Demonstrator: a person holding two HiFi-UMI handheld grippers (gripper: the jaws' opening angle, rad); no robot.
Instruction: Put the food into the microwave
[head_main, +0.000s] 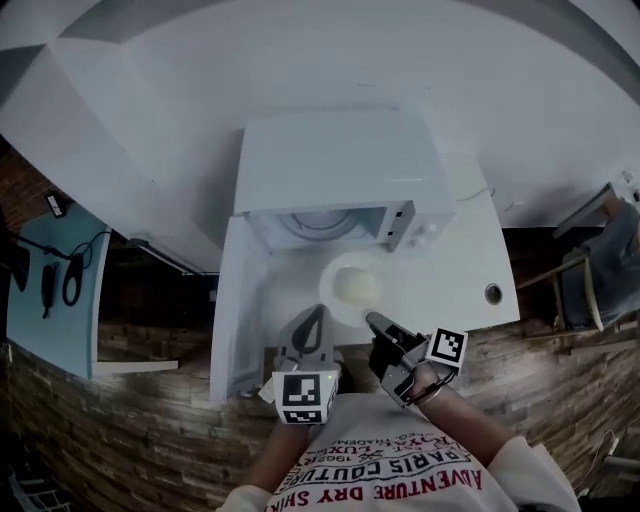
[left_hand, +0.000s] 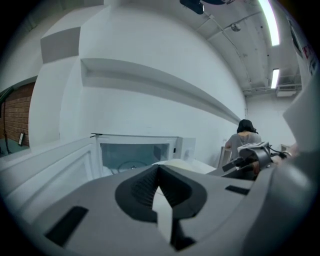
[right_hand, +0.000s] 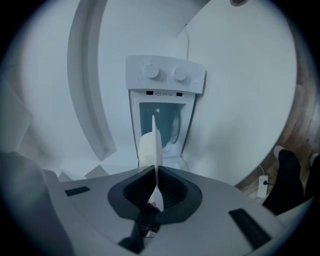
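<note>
A white plate (head_main: 352, 284) with a pale round bun (head_main: 357, 287) on it hangs just in front of the white microwave (head_main: 330, 160). The microwave's door (head_main: 238, 310) is swung wide to the left and its cavity (head_main: 320, 226) shows the glass turntable. My left gripper (head_main: 314, 326) is shut on the plate's near left rim. My right gripper (head_main: 376, 322) is shut on the near right rim. In the left gripper view the rim (left_hand: 161, 210) runs between the closed jaws (left_hand: 159, 168). In the right gripper view the plate (right_hand: 156, 142) is edge-on in the closed jaws (right_hand: 156, 170), with the bun (right_hand: 146, 150) beside it.
The microwave stands on a white table (head_main: 470, 260) with a round cable hole (head_main: 492, 293). A person (left_hand: 244, 136) stands far off in the left gripper view. A chair (head_main: 590, 268) is at the right, and a blue board (head_main: 50, 290) at the left.
</note>
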